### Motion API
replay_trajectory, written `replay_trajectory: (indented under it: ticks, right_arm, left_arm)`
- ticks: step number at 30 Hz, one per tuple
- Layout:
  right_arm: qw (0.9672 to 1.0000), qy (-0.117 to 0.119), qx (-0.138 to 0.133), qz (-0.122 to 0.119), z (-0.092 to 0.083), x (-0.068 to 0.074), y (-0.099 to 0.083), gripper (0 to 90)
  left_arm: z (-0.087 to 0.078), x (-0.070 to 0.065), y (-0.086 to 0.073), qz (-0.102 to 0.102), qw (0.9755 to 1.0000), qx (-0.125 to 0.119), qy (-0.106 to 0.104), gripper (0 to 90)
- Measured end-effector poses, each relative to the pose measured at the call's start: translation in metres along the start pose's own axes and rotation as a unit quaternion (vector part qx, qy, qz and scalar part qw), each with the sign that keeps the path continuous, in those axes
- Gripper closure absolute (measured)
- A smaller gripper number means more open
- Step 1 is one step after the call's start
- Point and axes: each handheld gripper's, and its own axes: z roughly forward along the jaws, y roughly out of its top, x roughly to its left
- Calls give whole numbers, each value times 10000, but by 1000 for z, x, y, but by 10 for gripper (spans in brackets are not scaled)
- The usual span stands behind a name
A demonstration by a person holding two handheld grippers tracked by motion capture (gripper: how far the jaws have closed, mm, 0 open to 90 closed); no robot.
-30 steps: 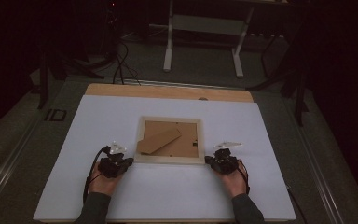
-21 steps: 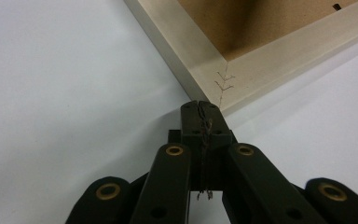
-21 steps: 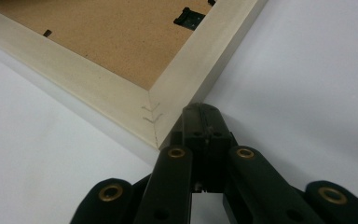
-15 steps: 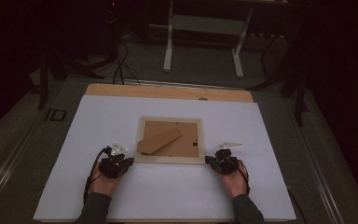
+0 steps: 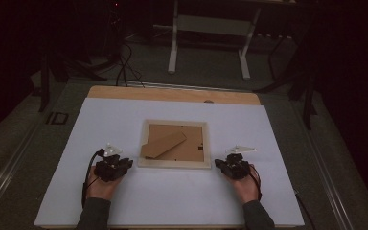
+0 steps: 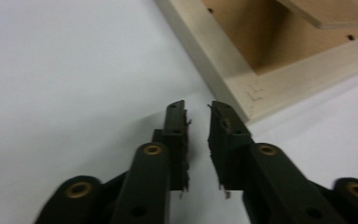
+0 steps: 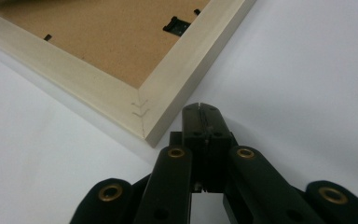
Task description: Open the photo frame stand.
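- Jaws on my left gripper stand a little apart and have just been opening; nothing sits between them, only the white sheet below.
- Jaws on my right gripper are pressed together, tip to tip, with nothing held.
- From the high view I see my left gripper just off the near left corner of the picture frame, and my right gripper just off its near right corner; both hands rest on the sheet.
- From the left gripper view the frame's mitred corner lies just ahead and to the right of my jaws, apart from them.
- From the right gripper view the frame's other near corner sits just left of my closed tips; I cannot tell whether they touch it.
- That frame lies face down in the middle of the counter, its brown backing board up, with the cardboard stand leg lying slantwise across it.
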Motion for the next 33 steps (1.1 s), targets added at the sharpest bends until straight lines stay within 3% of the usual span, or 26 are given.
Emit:
replay_trajectory:
  ticks: [4, 10, 18, 26, 33]
  right_arm:
    - [10000, 50, -23, -11, -1, -1, 0, 846]
    - [9998, 200, -62, 18, -8, -4, -1, 780]
    - [9993, 304, -181, 96, -18, -11, -1, 729]
    - [9994, 261, -184, 96, -20, -11, -1, 642]
    - [9992, 319, -208, 110, -23, -13, 0, 629]
  left_arm:
    - [-5, 2, 0, -160, 9997, -144, -111, 647]
    - [-17, -4, 2, -198, 9979, -617, -73, 615]
    - [-29, -12, 21, 18, 9977, -627, -266, 557]
    - [-40, -17, 56, 212, 9965, -608, -542, 479]
    - [-30, -20, 81, 415, 9954, -412, -755, 448]
